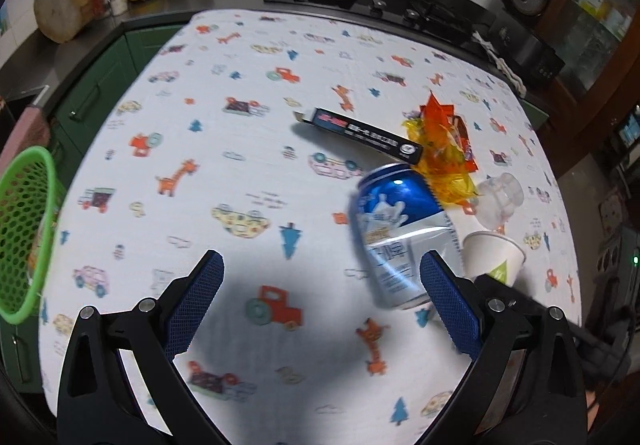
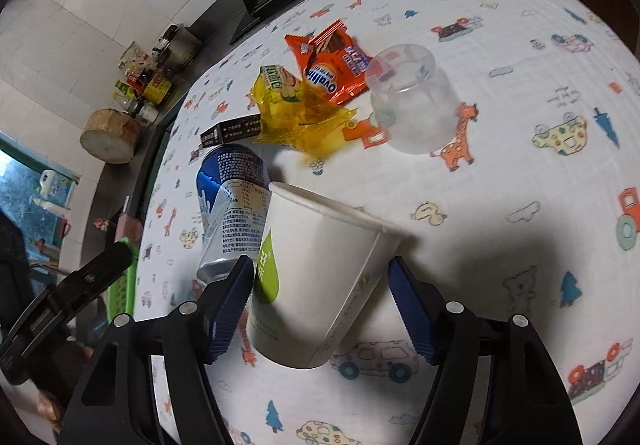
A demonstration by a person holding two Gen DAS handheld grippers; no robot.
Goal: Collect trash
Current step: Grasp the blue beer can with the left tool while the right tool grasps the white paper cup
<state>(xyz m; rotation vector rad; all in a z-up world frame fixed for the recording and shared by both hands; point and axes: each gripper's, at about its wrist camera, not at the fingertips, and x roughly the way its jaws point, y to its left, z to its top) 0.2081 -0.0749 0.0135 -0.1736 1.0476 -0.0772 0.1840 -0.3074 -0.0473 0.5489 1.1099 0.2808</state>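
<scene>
Right gripper (image 2: pixel 320 285) is straddling a white paper cup (image 2: pixel 316 277), its blue pads flanking the cup's sides; whether they are pressing on it cannot be told. Beside the cup's left, a dented blue-and-white can (image 2: pixel 228 205) is sitting tilted on the worktop (image 2: pixel 520 173), which is wearing a white cloth printed with cars and giraffes. Beyond the can, a dark slim box (image 2: pixel 232 131) is lying flat, partly tucked under a yellow wrapper (image 2: pixel 296 113), which is touching an orange snack packet (image 2: pixel 332 65). Just right of those, a clear plastic cup (image 2: pixel 412 105) is resting upside down. Left gripper (image 1: pixel 320 297) is hovering over bare cloth with its jaws standing wide apart, the can just inside its right finger. At the worktop's left edge, a green mesh basket (image 1: pixel 24 233) is waiting.
</scene>
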